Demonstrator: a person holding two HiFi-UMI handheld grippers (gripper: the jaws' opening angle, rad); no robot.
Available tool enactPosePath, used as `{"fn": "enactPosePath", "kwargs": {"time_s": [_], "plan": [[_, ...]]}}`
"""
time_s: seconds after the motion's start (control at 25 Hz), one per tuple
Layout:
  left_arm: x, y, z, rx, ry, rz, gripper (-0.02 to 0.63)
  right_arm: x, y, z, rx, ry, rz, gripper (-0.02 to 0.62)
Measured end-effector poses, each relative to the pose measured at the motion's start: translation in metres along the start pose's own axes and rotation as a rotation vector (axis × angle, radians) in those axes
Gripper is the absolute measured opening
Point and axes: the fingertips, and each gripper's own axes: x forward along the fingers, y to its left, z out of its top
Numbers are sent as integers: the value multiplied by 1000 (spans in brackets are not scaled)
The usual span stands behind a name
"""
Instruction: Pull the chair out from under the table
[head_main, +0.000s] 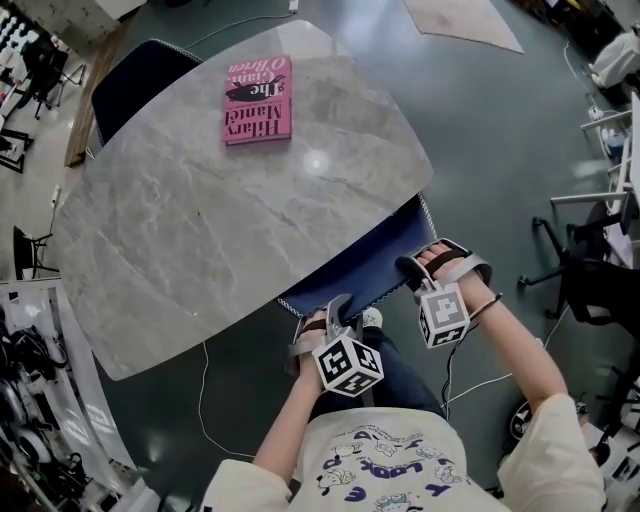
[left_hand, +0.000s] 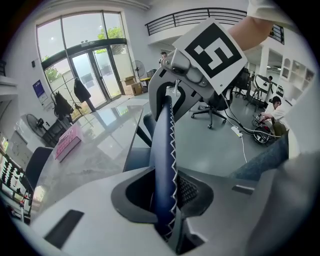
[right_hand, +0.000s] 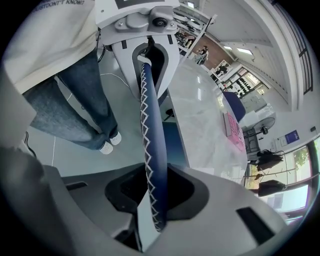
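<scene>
The chair's dark blue backrest (head_main: 352, 262), with white zigzag stitching along its edge, stands against the near right edge of the marble table (head_main: 200, 230), its seat tucked under. My left gripper (head_main: 334, 308) is shut on the backrest's top edge at its left end, and my right gripper (head_main: 416, 268) is shut on it at the right end. In the left gripper view the backrest edge (left_hand: 162, 145) runs from my jaws (left_hand: 167, 202) up to the right gripper (left_hand: 177, 75). The right gripper view shows the same edge (right_hand: 150, 130) held in my jaws (right_hand: 152, 200).
A pink book (head_main: 258, 100) lies on the far part of the table. A second dark chair (head_main: 130, 85) stands at the far left side. An office chair (head_main: 590, 275) and racks stand to the right. A cable (head_main: 205, 400) lies on the floor. The person's legs (right_hand: 75, 100) are just behind the chair.
</scene>
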Motion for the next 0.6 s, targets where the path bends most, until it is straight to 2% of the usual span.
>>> {"fn": "enactPosePath", "kwargs": {"time_s": [0.36, 0.6], "plan": [[-6, -9, -4, -5, 26, -23, 78, -6, 13, 4, 33, -1, 75, 83], [-14, -38, -8, -19, 46, -28, 77, -17, 39, 6, 18, -27, 101, 78]]}}
